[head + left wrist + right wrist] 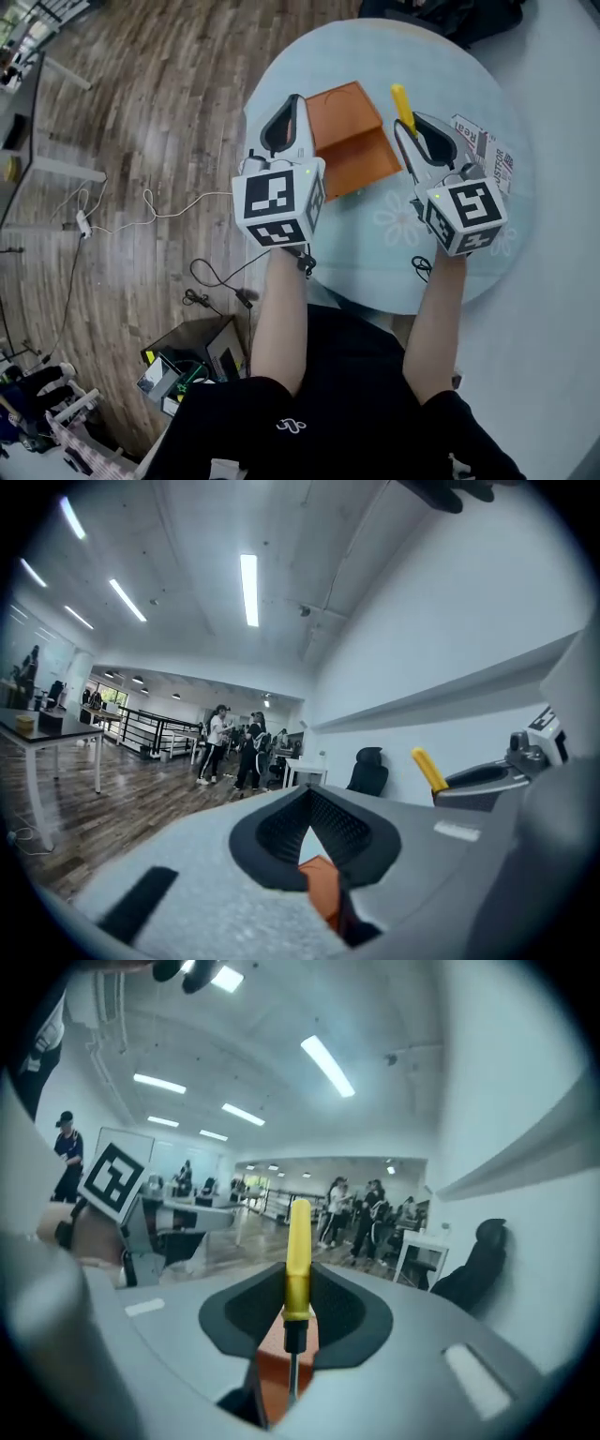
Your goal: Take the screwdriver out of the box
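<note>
Slippage is the main worry. The right gripper (292, 1321) has its jaws closed on the yellow-handled screwdriver (298, 1251), but they bite low, about where the handle meets the black collar. Most of the handle stands free above the jaws and the thin shaft hangs below them. With so short a hold on a round, smooth handle, the tool could pivot or slide down if the gripper tilts or jerks.

From the head view, the screwdriver (402, 103) sits just off the right edge of the orange box (352, 141), over the round table (375, 244). In the right gripper view orange shows directly under the shaft. I cannot tell whether the tip is fully clear of the box wall. A sideways move made too low might catch the tip on that wall and lever the tool out of the grip.

The left gripper (284, 127) is at the box's left edge. Its own view shows the jaws drawn together with an orange edge of the box (323, 888) pinched between them. That pinch looks shallow, so the light box may slip free or lift and skid if the tip drags on it.

A printed packet (483, 145) lies near the right gripper, so a dropped screwdriver could land on it or roll off the table.
</note>
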Demonstrator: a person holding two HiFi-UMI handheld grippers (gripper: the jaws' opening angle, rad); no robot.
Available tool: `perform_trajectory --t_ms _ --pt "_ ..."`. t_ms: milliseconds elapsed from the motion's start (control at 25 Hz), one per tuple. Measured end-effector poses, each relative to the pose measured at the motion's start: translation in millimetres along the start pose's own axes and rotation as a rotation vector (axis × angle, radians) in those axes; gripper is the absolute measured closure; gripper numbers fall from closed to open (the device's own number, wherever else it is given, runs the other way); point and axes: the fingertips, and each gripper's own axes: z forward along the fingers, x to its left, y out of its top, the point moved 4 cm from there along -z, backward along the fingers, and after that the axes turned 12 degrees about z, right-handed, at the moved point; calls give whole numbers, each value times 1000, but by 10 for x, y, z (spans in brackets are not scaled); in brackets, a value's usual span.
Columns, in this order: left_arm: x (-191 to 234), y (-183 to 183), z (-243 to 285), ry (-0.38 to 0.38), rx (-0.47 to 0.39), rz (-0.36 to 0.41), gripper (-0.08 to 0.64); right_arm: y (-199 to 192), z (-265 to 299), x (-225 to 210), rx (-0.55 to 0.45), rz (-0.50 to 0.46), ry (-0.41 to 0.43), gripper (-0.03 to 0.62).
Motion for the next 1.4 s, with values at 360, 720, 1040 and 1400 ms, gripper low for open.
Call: perform_trajectory --t_ms 360,720,1040,1400 --pt "-654 574 -505 -63 -103 138 557 266 -1088 -263 -449 335 -28 500" --pt "-937 703 -539 -95 -120 171 557 226 -1366 -384 -463 364 -2 500" --pt "-1018 702 -478 -101 -113 191 557 179 -1374 -501 -466 376 9 500" --pt "-1060 682 -441 -104 -108 208 557 152 -1318 -505 -453 356 30 500"
